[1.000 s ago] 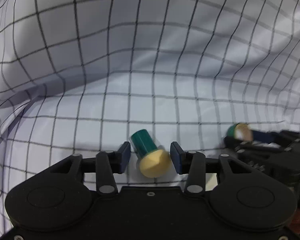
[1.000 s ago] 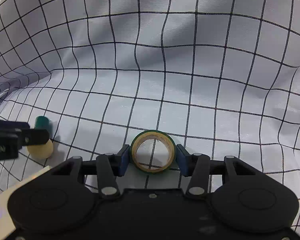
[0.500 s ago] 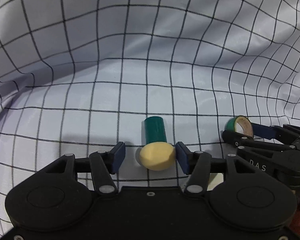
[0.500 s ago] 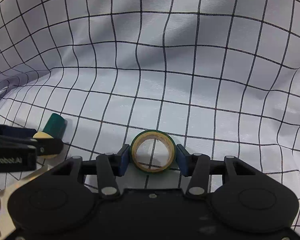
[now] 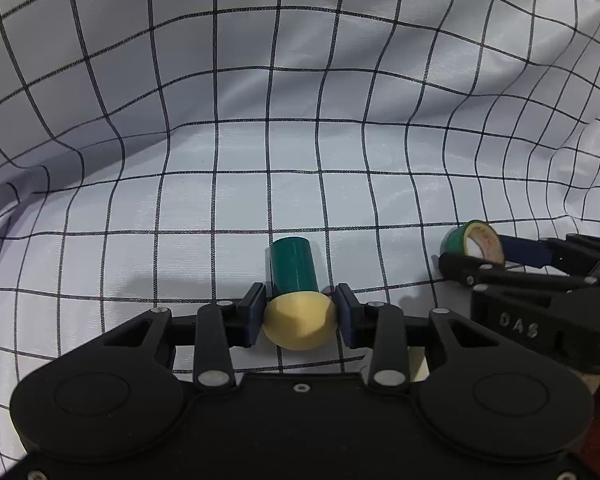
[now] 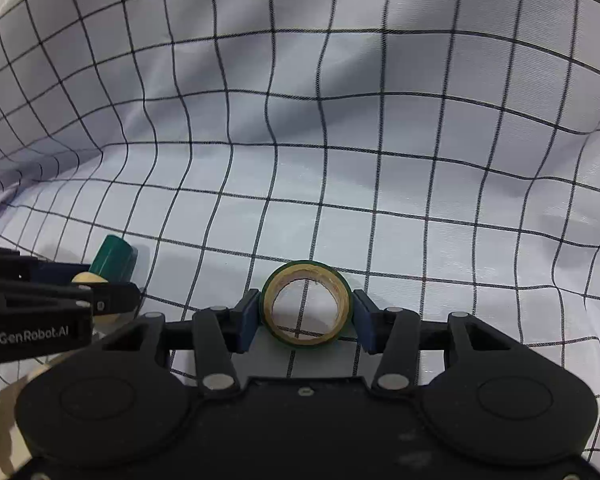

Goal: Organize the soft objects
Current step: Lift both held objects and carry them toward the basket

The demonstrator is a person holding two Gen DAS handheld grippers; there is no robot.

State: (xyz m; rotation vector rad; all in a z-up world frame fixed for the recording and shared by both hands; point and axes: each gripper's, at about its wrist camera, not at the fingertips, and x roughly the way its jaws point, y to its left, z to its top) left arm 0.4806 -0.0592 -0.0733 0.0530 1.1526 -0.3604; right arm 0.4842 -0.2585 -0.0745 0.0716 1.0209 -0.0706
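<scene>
Your left gripper [image 5: 300, 315] has just clamped the green-stemmed, cream-capped mushroom toy [image 5: 298, 300]; your right gripper [image 6: 306, 316], opposite "GenRobot.AI" lettering [image 6: 32, 336], grips the green tape roll [image 6: 306, 308].

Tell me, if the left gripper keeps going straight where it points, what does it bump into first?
Probably the checked cloth. The left gripper already pinches the mushroom toy by its yellow cap, so the toy's green stem would touch the cloth first, though depth is hard to judge.

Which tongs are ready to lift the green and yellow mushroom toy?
Left. The left tongs have just closed on the mushroom toy, pinching its yellow cap. The right tongs already hold the tape roll.
</scene>
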